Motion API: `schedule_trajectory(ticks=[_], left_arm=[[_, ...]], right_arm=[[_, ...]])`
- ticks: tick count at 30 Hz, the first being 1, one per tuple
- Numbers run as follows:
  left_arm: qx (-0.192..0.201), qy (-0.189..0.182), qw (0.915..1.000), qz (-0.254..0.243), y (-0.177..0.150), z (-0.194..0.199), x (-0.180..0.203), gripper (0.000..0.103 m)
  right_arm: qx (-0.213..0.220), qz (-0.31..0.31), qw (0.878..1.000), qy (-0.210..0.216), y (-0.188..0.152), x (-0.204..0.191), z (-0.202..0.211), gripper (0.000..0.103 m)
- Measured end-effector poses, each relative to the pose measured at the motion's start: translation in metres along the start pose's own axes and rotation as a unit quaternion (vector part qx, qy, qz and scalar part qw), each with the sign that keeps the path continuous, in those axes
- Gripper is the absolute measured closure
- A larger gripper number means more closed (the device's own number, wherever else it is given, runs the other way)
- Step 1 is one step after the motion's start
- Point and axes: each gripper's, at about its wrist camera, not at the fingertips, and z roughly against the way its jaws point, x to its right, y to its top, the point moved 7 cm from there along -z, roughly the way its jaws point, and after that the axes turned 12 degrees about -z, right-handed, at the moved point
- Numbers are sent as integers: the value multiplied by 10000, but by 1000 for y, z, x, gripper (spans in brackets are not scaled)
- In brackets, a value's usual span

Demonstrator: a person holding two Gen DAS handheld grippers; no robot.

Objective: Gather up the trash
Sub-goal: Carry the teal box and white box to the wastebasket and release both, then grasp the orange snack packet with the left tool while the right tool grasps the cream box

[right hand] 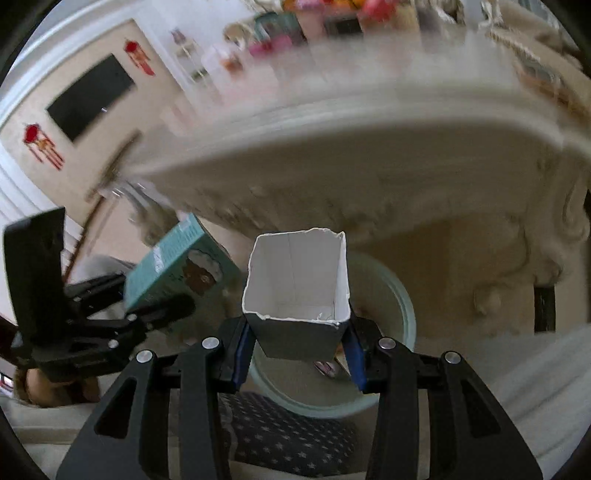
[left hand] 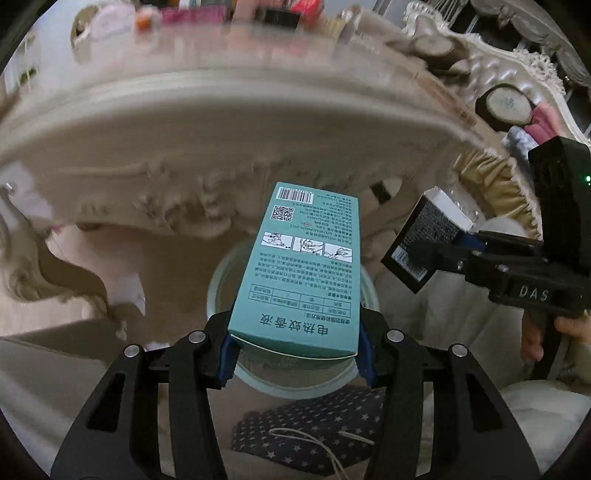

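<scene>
My left gripper (left hand: 295, 354) is shut on a teal printed carton (left hand: 299, 273) and holds it above a pale green round bin (left hand: 218, 280) on the floor. My right gripper (right hand: 299, 350) is shut on a black box with a torn open top and white inside (right hand: 295, 280), held over the same bin (right hand: 399, 306). The right gripper (left hand: 436, 254) and its black box (left hand: 421, 240) show at the right of the left wrist view. The left gripper (right hand: 155, 310) and teal carton (right hand: 173, 266) show at the left of the right wrist view.
An ornate cream table (left hand: 221, 122) with a carved apron (right hand: 369, 177) overhangs the bin; blurred items (right hand: 295, 22) stand on top. A dark star-patterned slipper (left hand: 306, 428) lies near the bin. Some small trash (right hand: 325, 367) lies inside the bin. An ornate chair (left hand: 498, 74) is at right.
</scene>
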Motion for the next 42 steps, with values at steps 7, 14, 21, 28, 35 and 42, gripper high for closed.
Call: schedule_trajectory(ticks=[7, 14, 21, 28, 35, 42], left_arm=[[-460, -76, 9989, 21, -16, -41, 1, 49], [-820, -45, 9961, 318, -27, -65, -10, 22], [-597, -20, 9973, 435, -25, -55, -19, 22], [-390, 65, 9989, 270, -17, -32, -16, 22], [226, -181, 9996, 5, 36, 33, -8, 22], [948, 1024, 9894, -414, 138, 79, -61, 22]], right_arm=[[-273, 38, 9994, -185, -17, 9, -26, 62], [-381, -25, 9985, -382, -25, 17, -33, 41], [-359, -192, 9983, -412, -23, 21, -31, 41], [-235, -79, 9990, -368, -19, 10, -14, 41], [306, 96, 9994, 96, 16, -11, 33, 41], [1338, 674, 9884, -244, 123, -8, 68, 36]])
